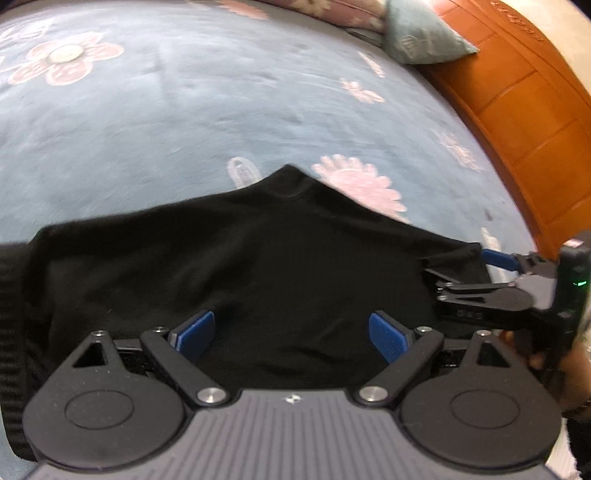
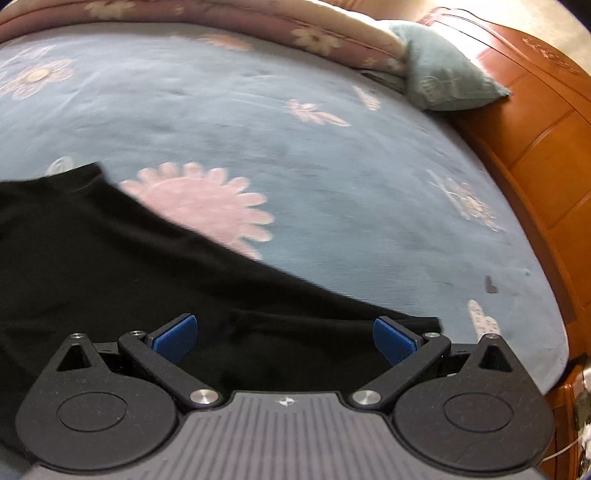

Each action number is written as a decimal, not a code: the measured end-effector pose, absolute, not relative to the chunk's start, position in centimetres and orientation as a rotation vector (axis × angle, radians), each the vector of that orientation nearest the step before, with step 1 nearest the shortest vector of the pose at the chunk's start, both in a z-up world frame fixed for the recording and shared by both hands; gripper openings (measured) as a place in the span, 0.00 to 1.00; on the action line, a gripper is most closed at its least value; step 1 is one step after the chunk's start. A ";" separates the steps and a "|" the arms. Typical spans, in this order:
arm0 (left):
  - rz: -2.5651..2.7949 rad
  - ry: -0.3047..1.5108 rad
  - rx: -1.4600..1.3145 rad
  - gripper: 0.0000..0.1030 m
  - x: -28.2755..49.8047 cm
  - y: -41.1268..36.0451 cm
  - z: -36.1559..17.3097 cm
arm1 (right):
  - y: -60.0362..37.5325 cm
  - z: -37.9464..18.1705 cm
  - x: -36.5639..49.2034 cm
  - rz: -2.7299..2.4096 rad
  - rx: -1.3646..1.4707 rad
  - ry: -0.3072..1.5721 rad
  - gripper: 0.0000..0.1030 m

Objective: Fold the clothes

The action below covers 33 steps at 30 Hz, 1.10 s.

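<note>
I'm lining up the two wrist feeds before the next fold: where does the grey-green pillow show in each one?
Left wrist view: the grey-green pillow sits at the top edge, right of centre, against the wooden bed frame.
Right wrist view: the pillow is in the upper right, again beside the frame.
Shared landmark: the large pink flower on the blue bedspread, beside the black garment's edge.

Blue floral bed [image 2: 258, 110], wood frame [image 2: 546, 155]

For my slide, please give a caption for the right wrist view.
Open right gripper above a black garment on a flowered blue bedspread.
</note>
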<state>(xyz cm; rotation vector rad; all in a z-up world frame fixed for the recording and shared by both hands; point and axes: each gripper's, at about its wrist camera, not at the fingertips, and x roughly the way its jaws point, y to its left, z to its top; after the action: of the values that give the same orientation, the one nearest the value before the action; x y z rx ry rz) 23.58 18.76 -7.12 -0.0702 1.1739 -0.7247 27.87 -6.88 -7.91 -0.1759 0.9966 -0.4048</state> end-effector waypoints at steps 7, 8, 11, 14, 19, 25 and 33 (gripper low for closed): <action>-0.660 1.129 -0.127 0.87 23.6 21.9 -7.7 | -4.1 -5.3 29.2 -0.326 -0.092 0.954 1.00; -0.645 1.111 -0.135 0.87 23.5 22.5 -7.1 | -3.9 -4.7 29.3 -0.309 -0.074 0.944 1.00; -0.603 1.055 -0.158 0.88 23.2 24.4 -5.3 | -3.4 -2.9 29.9 -0.228 0.001 0.909 1.00; -0.565 1.069 -0.217 0.88 23.2 26.6 -5.6 | -2.3 -1.9 31.1 -0.150 0.027 0.906 1.00; -0.473 1.155 -0.208 0.86 23.3 27.7 -8.9 | 1.0 -1.3 33.5 -0.033 -0.011 0.903 1.00; -0.480 1.049 -0.346 0.87 21.3 29.4 -6.7 | 4.9 -1.1 36.1 0.123 0.008 0.942 1.00; -0.297 0.983 -0.579 0.87 19.6 35.8 -6.6 | 9.3 -1.4 38.6 0.235 -0.030 1.014 1.00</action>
<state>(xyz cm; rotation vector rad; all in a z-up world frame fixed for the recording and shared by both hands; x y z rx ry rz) 19.62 35.82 -6.55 -0.5788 0.9825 -0.2967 38.56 9.26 -1.37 -0.0299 1.0138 0.2352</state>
